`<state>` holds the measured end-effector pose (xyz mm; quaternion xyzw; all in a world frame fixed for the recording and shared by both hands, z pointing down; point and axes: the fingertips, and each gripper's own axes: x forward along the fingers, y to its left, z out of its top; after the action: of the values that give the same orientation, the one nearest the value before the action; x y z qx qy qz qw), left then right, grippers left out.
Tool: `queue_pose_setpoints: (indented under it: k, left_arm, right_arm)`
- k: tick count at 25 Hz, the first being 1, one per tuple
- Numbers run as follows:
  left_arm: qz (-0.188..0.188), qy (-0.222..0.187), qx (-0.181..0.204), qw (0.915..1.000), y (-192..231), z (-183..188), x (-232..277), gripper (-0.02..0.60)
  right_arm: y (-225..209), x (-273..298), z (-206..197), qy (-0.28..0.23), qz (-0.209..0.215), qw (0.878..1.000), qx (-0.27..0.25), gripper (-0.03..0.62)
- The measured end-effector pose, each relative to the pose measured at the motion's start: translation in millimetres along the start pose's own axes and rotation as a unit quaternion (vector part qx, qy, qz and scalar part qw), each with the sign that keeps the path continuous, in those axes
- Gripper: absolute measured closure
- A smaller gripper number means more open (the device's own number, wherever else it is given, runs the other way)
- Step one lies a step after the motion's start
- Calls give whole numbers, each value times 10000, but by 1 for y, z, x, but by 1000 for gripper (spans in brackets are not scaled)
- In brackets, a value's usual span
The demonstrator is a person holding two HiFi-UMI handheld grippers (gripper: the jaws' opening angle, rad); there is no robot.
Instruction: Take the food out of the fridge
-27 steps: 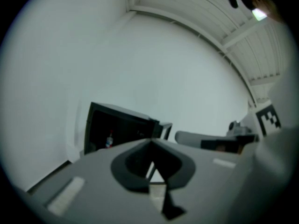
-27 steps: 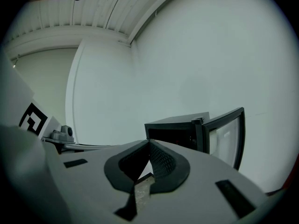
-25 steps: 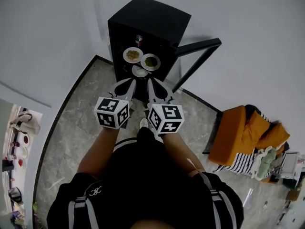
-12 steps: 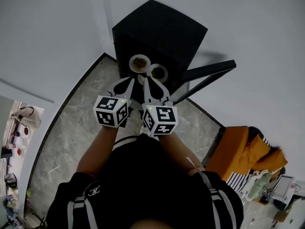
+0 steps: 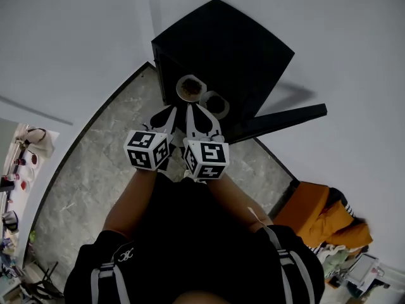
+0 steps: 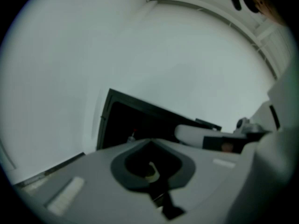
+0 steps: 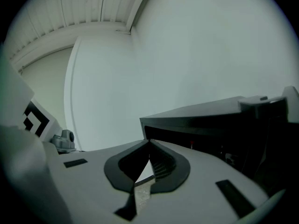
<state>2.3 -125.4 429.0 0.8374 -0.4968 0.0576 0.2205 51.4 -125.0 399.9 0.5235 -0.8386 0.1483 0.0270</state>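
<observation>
A black fridge [image 5: 221, 46] stands against the wall with its door [image 5: 288, 120] swung open to the right. Inside it are two plates of food, one with brownish food [image 5: 190, 88] and one darker [image 5: 215, 102]. Both grippers are held side by side just in front of the opening, pointing at the plates. My left gripper [image 5: 171, 110] is shut and empty. My right gripper [image 5: 190, 108] is also shut with nothing in it. In the left gripper view the closed gripper [image 6: 149, 142] faces the dark fridge interior [image 6: 131, 124]. In the right gripper view the closed gripper [image 7: 149, 143] faces the fridge [image 7: 219, 125].
The open door juts out on the right of my grippers. An orange cloth-covered seat [image 5: 323, 215] stands at the lower right. A dark strip [image 5: 101, 116] edges the marble floor along the white wall. Cluttered goods [image 5: 25, 145] lie far left. The person's legs fill the bottom.
Both grippers have moved forward toward the fridge and a little lower, still shut. The fridge now looks nearer; the third plate and the bottle on the shelf are hidden by its top.
</observation>
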Motion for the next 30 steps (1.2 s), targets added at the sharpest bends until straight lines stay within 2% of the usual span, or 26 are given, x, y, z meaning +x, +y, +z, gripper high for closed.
queue_pose_setpoints:
  k: [3, 8, 11, 13, 15, 16, 19, 22, 25, 26, 27, 30]
  left_arm:
    - [20, 111, -191, 9998, 12, -8, 11, 580]
    - [-187, 386, -939, 9947, 41, -28, 32, 580]
    - [-427, 568, -1472, 9865, 58, -43, 50, 580]
    - [-638, 706, -1963, 9759, 68, -55, 62, 580]
    - [-810, 837, -2509, 9610, 79, -72, 76, 571]
    - [-881, 877, -2835, 9509, 84, -80, 83, 571]
    - [-1126, 879, -3878, 9106, 97, -105, 103, 552]
    - [-1364, 805, -4631, 8720, 107, -127, 125, 529]
    - [-1382, 781, -5351, 8297, 120, -154, 149, 522]
    - [-1321, 832, -5487, 8213, 127, -165, 157, 502]
    - [-1237, 913, -5561, 8168, 134, -177, 165, 483]
    - [-991, 1147, -5668, 8098, 151, -206, 184, 466]
  right_arm:
    - [-3, 13, -6, 128, -10, 9999, 29, 592]
    - [-9, 31, -21, 317, -217, 9992, 71, 592]
    - [-13, 39, -25, 362, -426, 9984, 92, 592]
    - [-15, 43, -28, 391, -548, 9977, 74, 592]
    - [-17, 47, -32, 449, -644, 9969, 101, 592]
    - [-18, 50, -34, 486, -672, 9965, 122, 592]
    - [-22, 54, -38, 563, -826, 9949, 160, 592]
    - [-28, 55, -45, 615, -1099, 9919, 176, 592]
    - [-27, 58, -57, 770, -1230, 9892, 203, 592]
    - [-25, 59, -61, 820, -1280, 9882, 206, 592]
    - [-25, 59, -65, 860, -1347, 9869, 207, 592]
    - [-26, 52, -73, 926, -1602, 9825, 198, 592]
